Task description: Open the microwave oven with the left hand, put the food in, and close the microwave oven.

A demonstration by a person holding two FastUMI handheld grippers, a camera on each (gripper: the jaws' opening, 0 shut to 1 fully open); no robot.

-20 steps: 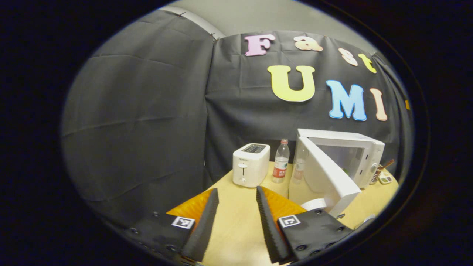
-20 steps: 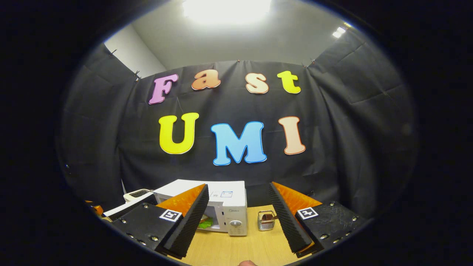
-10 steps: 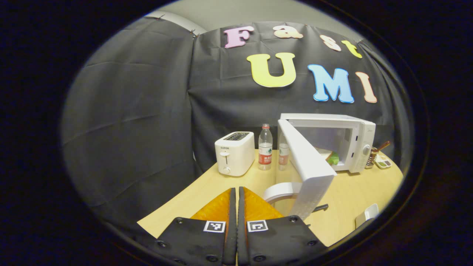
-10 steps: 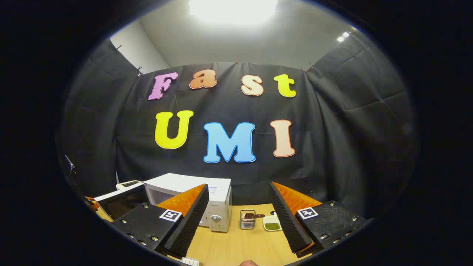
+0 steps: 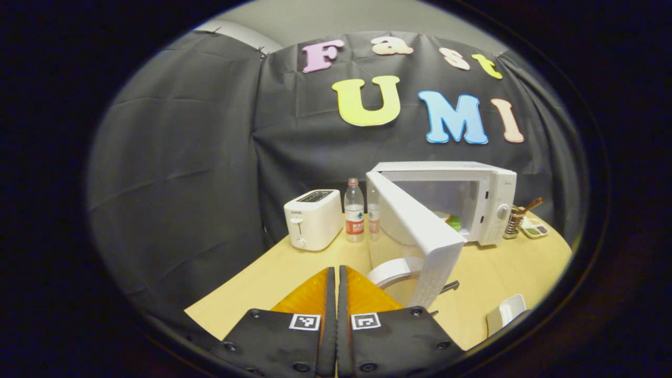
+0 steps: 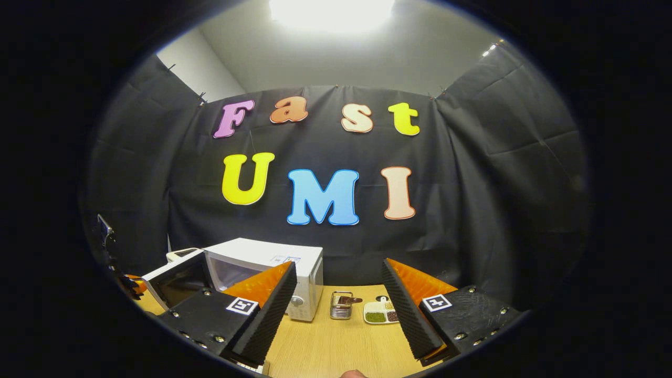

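Left gripper (image 5: 332, 315) at 6 o'clock, fingers pressed together, nothing between them; likely closed up to nudge door, not grasp it. Microwave (image 5: 475, 191) at 2 o'clock, door (image 5: 415, 236) swung wide toward camera. Food (image 5: 453, 222), green bit on plate, inside cavity: load step looks done, closing left. Right gripper (image 6: 336, 315) spread wide, empty, well back, probably keeping clear of door swing. Toaster (image 5: 312, 218) and bottle (image 5: 354, 218) at 11–12 o'clock, out of door path.

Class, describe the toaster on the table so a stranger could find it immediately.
Start at the white microwave with its door swung open. Left of it stand two clear bottles, and left of those sits the toaster: a white box with top slots, the leftmost item on the table.
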